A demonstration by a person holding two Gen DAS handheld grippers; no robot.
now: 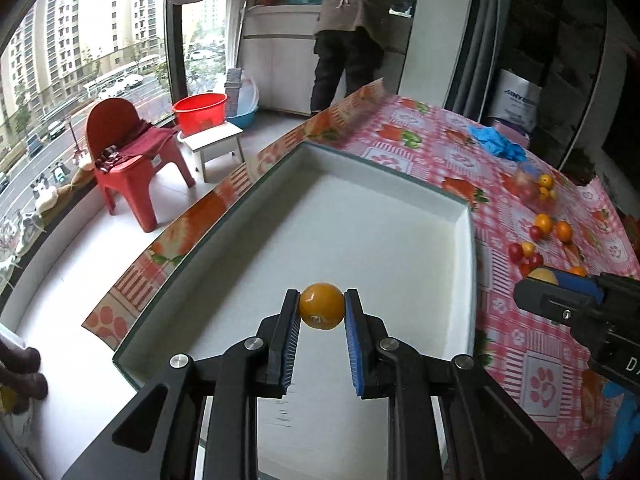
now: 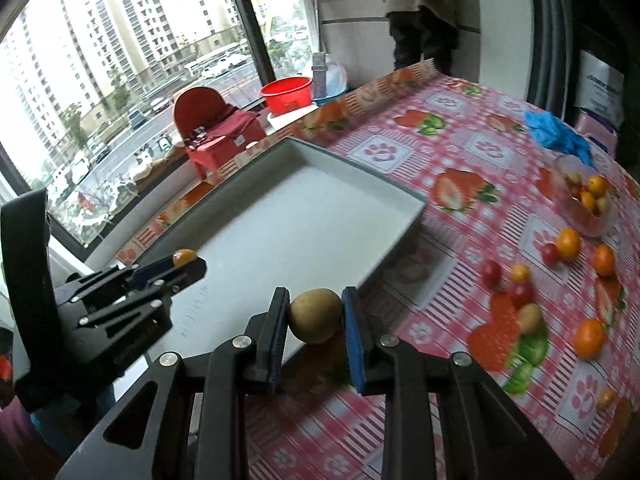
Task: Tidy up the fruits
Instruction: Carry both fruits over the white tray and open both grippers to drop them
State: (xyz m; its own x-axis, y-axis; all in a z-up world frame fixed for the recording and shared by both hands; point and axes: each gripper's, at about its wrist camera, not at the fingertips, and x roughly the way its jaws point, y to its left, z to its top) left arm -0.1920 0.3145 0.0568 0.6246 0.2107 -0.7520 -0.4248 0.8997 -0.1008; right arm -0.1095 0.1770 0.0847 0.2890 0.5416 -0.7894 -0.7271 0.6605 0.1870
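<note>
over the tray (image 1: 452,200), fruit-laden tongs (image 1: 322,312)

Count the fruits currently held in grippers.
2: an orange fruit in the left gripper over the white tray; a brownish fruit in the right gripper at the tray's edge.

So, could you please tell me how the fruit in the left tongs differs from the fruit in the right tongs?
The fruit in the left tongs is glossy orange-yellow; the fruit in the right tongs is dull brownish-green. The left one is round, the right one more egg-shaped. The left one hangs over the white tray; the right one sits over the tray's near corner, beside the tablecloth. Both are small, whole and pinched between blue pads.
</note>
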